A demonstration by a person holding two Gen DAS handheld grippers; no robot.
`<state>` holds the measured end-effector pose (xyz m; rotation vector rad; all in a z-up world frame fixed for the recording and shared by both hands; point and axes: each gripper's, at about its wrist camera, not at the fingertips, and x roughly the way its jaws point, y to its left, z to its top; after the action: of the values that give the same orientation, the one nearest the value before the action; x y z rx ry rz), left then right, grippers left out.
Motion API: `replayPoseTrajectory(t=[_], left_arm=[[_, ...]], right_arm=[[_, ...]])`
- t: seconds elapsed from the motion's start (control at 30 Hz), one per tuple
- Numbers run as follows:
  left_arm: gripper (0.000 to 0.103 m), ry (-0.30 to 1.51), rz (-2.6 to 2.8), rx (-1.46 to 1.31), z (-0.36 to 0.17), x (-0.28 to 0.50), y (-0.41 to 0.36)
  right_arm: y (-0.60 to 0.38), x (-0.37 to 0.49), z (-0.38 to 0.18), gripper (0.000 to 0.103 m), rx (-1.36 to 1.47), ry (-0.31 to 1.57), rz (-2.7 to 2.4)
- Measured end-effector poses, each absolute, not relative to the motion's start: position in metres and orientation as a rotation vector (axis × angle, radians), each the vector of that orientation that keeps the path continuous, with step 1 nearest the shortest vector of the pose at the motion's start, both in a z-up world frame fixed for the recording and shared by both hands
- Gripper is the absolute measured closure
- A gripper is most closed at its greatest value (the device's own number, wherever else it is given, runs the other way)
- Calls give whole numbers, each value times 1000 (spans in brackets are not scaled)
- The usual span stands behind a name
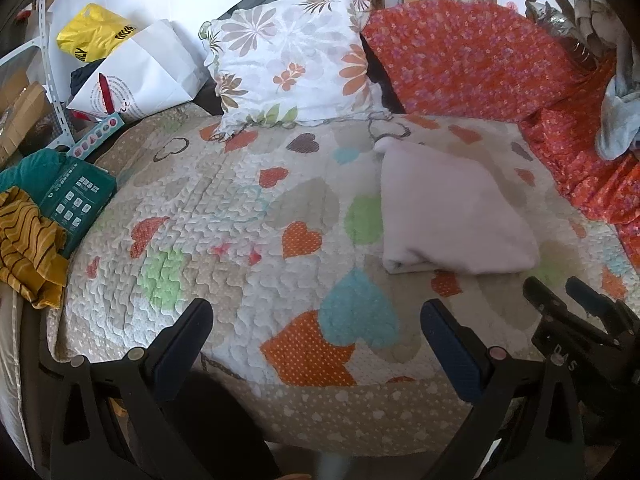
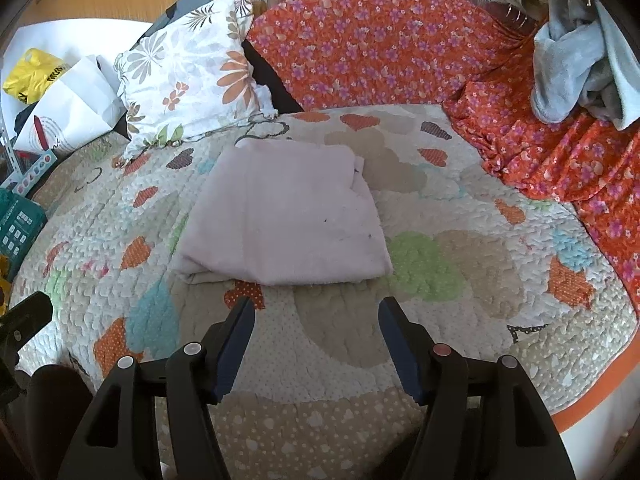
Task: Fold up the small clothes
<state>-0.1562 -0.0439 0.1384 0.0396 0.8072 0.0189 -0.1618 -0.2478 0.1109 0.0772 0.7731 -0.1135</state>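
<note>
Both grippers, left (image 1: 316, 316) and right (image 2: 316, 312), gape wide, holding nothing, just short of the folded pink cloth (image 2: 284, 216) lying flat on the heart quilt (image 2: 460, 304); risk: a deep pinch snags quilt too, dragging the fold apart.

Left hand-held gripper (image 1: 316, 320): matte black plastic frame, triangular cut-outs in linkage arms, round silver pivot screws, one pinkish. Fingers (image 1: 450, 344) tapered, faced with dark blue ribbed pads. Right hand-held gripper (image 2: 316, 320): same black frame, blue-padded fingers (image 2: 236, 340), silver and reddish pivot caps (pale lettering on its body, left view).
</note>
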Motion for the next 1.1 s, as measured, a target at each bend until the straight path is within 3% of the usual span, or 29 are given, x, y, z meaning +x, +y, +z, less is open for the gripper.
replayPoseTrajectory(t=[0.67, 1.1], left_arm=[[0, 606, -104, -55, 165, -181, -40], [0, 699, -45, -33, 150, -170, -39]], right_arm=[[-238, -175, 128, 31, 46, 676, -132], [-240, -175, 125, 30, 44, 684, -136]])
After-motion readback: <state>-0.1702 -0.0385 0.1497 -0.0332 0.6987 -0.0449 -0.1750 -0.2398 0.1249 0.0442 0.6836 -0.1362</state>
